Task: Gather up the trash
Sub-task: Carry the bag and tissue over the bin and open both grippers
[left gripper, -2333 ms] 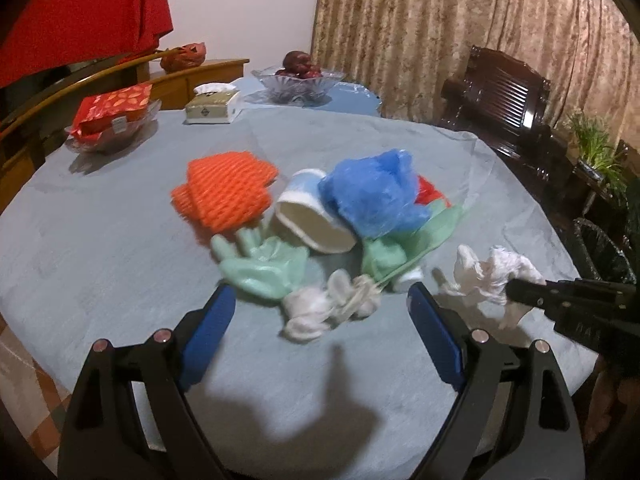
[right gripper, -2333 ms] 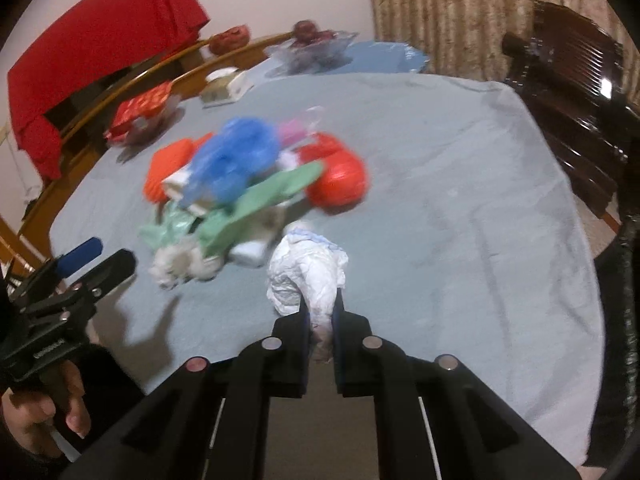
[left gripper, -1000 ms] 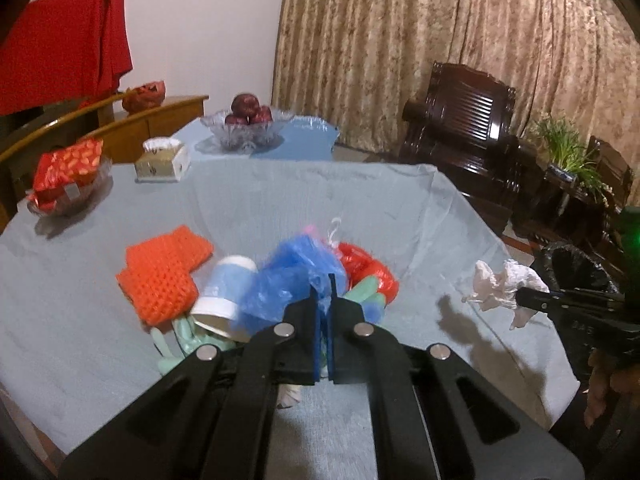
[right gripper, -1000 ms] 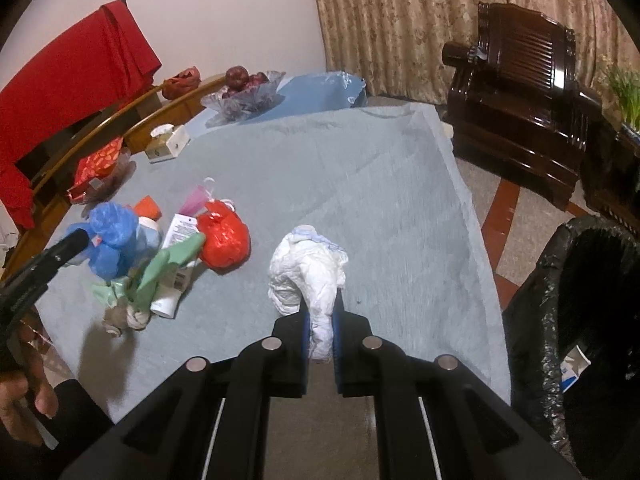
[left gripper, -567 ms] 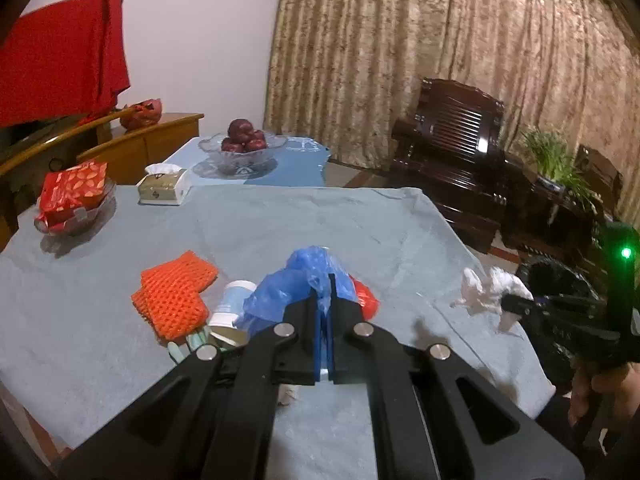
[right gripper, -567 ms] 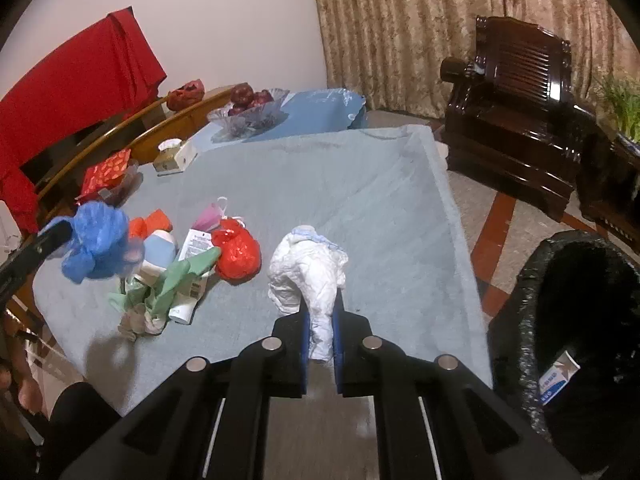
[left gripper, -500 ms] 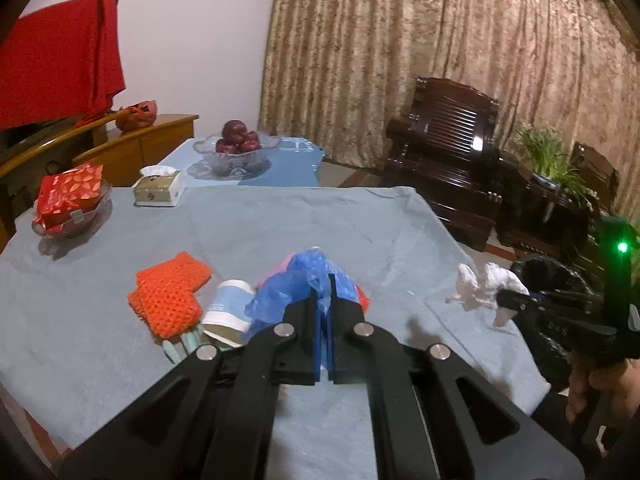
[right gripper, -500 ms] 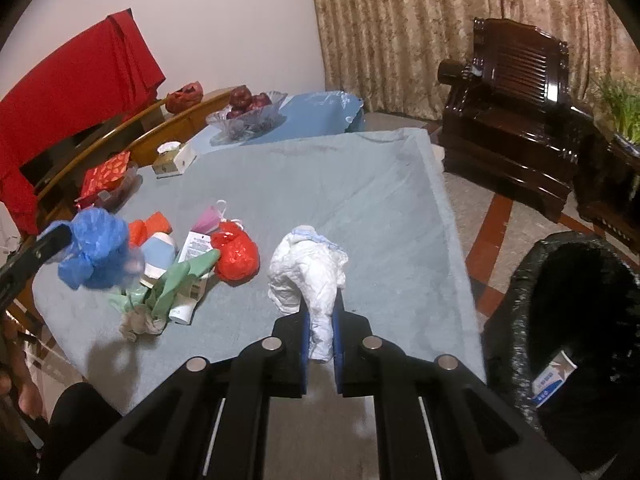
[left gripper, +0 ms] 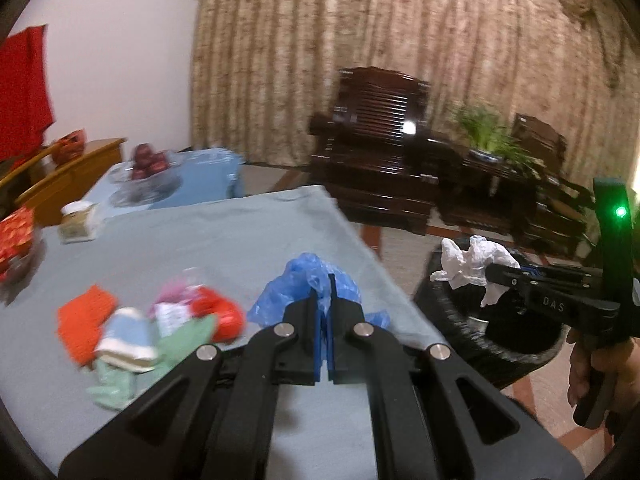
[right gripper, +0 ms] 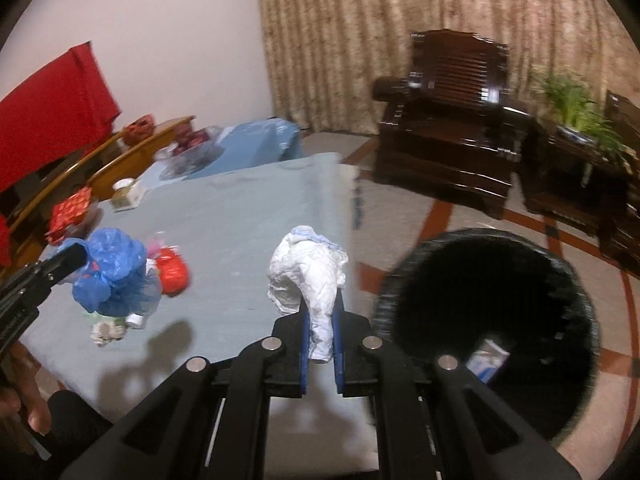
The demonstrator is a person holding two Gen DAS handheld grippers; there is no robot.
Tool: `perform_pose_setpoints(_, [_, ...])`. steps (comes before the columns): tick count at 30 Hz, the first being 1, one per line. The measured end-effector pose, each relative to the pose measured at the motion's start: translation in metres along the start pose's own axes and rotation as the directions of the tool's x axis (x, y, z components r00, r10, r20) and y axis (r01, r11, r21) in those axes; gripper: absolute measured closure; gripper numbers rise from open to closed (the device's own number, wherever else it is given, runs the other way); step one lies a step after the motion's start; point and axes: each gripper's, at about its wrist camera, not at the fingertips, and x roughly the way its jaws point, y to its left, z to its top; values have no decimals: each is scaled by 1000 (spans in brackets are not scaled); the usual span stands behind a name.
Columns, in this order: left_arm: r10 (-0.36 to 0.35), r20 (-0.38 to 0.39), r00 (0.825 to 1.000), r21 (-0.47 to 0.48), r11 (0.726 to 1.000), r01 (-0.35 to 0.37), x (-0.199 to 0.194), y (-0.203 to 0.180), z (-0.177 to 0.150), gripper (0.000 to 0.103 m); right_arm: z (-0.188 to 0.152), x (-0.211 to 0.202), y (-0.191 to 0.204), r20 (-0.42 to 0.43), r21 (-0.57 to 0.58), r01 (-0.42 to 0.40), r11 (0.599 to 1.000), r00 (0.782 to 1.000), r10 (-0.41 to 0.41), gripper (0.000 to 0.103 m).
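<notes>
Both claws have come off the bench with something in them, and the view has swung from the litter pile toward the bin. The left claw is clamped fully together on a blue plastic bag, which bunches up around and ahead of its tips; a couple of seconds ago this claw stood wide open over the pile, so the bag is a fresh pick. The right claw is nearly closed on a crumpled white tissue, pinched by its lower tail with the bulk standing above the tips. In the left wrist view that tissue now hangs right over the rim of the black trash bin, where a second ago it was over the bench edge; in the right wrist view the bin mouth fills the lower right, with some packaging already at the bottom. By my reading the tissue is about ready to drop, while the bag is over the bench corner and needs carrying further. The remaining trash sits well behind on the bench: an orange foam net, a small cup, green wrapping and a red bag.
</notes>
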Motion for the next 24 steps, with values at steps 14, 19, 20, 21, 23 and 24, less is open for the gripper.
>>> perform_pose_setpoints(14, [-210, -97, 973, 111, 969, 220, 102, -161, 7, 102, -29, -13, -151, -44, 140, 207, 968, 978, -203, 94])
perform_pose_setpoints(19, [-237, -177, 955, 154, 952, 265, 146, -208, -2, 90, -42, 4, -188, -91, 203, 230, 952, 972, -215, 75])
perform_pose_setpoints(20, [-232, -181, 956, 157, 953, 261, 150, -210, -3, 66, -44, 5, -191, -98, 209, 232, 950, 971, -216, 69])
perform_pose_setpoints(21, [-225, -181, 957, 159, 954, 254, 156, -212, -6, 55, -46, 5, -196, -101, 211, 238, 948, 970, -221, 67])
perform_pose_setpoints(23, [-220, -195, 956, 160, 954, 253, 162, -215, -10, 56, -52, 6, -200, -111, 208, 241, 948, 969, -222, 67])
perform_pose_setpoints(24, [-223, -199, 954, 153, 955, 255, 163, -213, -12, 55, -55, 5, -202, -113, 210, 244, 947, 968, -224, 67])
